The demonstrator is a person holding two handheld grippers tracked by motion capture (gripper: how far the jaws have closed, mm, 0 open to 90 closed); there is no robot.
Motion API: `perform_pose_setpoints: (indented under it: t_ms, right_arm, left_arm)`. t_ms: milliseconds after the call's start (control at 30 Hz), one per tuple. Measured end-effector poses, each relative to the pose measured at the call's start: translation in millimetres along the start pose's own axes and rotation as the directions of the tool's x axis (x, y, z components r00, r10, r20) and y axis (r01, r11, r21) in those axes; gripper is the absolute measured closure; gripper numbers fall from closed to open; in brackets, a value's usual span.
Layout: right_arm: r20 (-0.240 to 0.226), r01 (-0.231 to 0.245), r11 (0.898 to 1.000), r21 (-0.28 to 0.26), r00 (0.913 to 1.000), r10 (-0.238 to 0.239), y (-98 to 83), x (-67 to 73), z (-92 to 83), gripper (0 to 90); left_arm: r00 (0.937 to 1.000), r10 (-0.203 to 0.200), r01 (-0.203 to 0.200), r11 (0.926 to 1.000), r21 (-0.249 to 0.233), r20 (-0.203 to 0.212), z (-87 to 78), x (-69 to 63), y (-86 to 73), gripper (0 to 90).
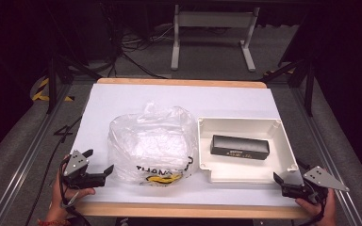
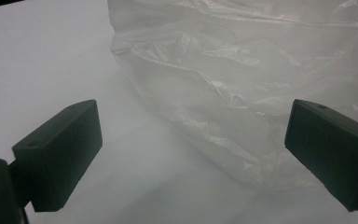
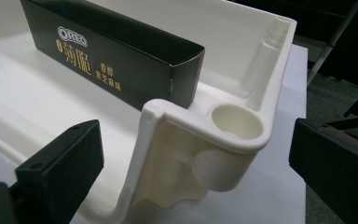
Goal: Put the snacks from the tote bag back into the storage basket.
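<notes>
White tray (image 1: pixel 286 155) near table's right edge, holding one black Oreo box (image 1: pixel 240 147) lying flat. Crumpled clear plastic bag (image 1: pixel 151 143) mid-table, contents not discernible. Left gripper (image 1: pixel 99 165) spread, just beside bag. Right gripper (image 1: pixel 287 182) spread at tray's front-right corner.
</notes>
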State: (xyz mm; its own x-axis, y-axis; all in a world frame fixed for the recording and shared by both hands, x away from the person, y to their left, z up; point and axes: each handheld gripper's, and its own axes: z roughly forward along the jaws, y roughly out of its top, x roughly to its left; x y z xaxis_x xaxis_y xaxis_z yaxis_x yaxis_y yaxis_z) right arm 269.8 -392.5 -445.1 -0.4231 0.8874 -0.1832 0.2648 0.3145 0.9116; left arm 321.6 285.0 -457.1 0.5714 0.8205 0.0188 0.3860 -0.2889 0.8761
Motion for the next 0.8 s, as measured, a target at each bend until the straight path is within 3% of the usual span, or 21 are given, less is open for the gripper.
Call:
perform_pose_setpoints:
  t_ms: [800]
  right_arm:
    - [-0.011, -0.009, 1.0, -0.018, 0.9999, 0.008, -1.0, -0.9, -2.3, 3.8]
  left_arm:
    - [1.0, -0.004, 0.004, 1.0, 0.007, -0.004, 1.7, 0.8, 0.9, 4.7]
